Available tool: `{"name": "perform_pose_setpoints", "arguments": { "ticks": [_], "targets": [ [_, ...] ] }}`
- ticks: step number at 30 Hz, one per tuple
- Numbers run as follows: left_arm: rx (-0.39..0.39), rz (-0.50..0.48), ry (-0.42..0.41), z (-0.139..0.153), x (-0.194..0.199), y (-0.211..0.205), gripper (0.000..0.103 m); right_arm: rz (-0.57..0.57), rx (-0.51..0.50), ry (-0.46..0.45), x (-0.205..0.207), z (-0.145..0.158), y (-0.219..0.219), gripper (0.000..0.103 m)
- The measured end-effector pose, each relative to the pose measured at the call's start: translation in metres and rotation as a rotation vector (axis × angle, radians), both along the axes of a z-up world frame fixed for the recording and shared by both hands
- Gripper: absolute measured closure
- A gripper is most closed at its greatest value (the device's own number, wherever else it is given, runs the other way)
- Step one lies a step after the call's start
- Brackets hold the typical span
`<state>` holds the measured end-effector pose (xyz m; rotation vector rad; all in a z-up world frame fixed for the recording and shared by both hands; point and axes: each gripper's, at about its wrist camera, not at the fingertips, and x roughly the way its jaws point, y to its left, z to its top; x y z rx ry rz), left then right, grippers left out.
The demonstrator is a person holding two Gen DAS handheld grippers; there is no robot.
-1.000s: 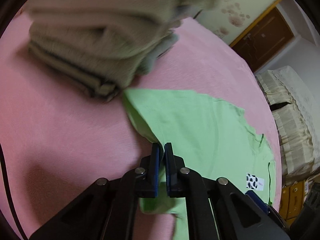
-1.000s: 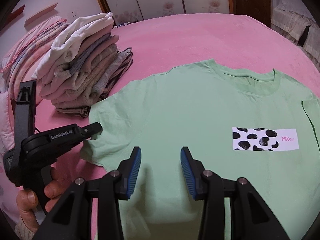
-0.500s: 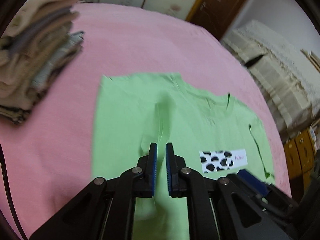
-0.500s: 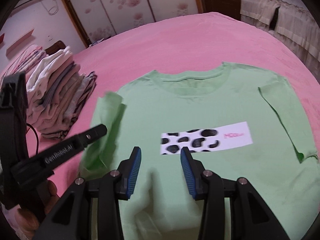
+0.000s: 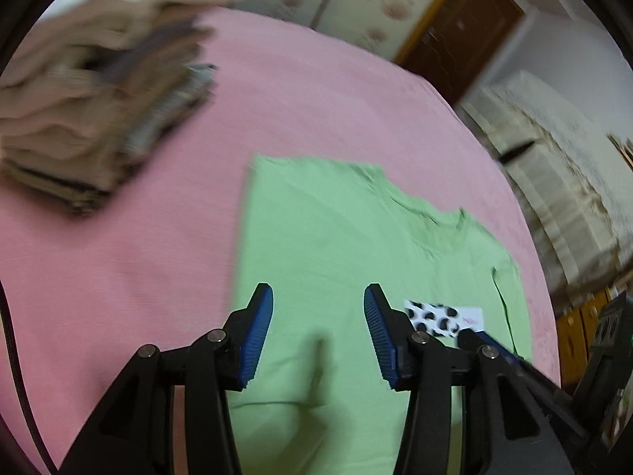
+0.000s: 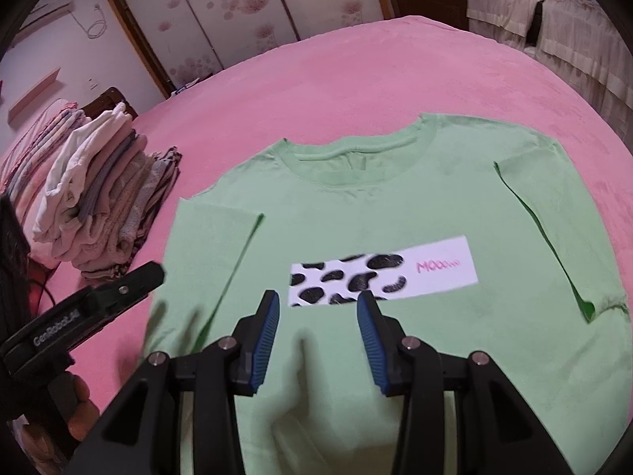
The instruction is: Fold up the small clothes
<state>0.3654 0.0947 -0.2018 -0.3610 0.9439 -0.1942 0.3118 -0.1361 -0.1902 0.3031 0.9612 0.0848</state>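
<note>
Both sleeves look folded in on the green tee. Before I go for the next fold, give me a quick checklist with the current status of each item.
1. Left gripper open and empty: ok.
2. Right gripper open and empty: ok.
3. Green T-shirt lying face up, cow-print patch visible: ok.
4. Left sleeve folded onto the body: ok.
5. Right sleeve folded onto the body: ok.
6. Bottom hem flat and reachable: cannot tell, hidden below the grippers in both views.
7. Stack of folded clothes clear of the shirt: ok, apart on the pink bedspread.
</note>
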Motion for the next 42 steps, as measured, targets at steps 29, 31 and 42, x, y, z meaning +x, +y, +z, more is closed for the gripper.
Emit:
{"name": "perform_pose_setpoints", "arguments": {
  "ticks": [29,31,42],
  "targets": [
    [0.086,-0.092,0.118,-0.053,-0.027,0.024,0.098,0.236,0.044,0.12,0.005,-0.021,0.073,0.062],
    [0.047,-0.062,0.128,-0.057,-0.027,0.033,0.098,0.25,0.047,0.121,0.005,-0.023,0.078,0.062],
    [-0.062,-0.073,0.16,-0.072,-0.028,0.048,0.093,0.329,0.018,0.142,0.006,-0.036,0.111,0.062]
  ]
}}
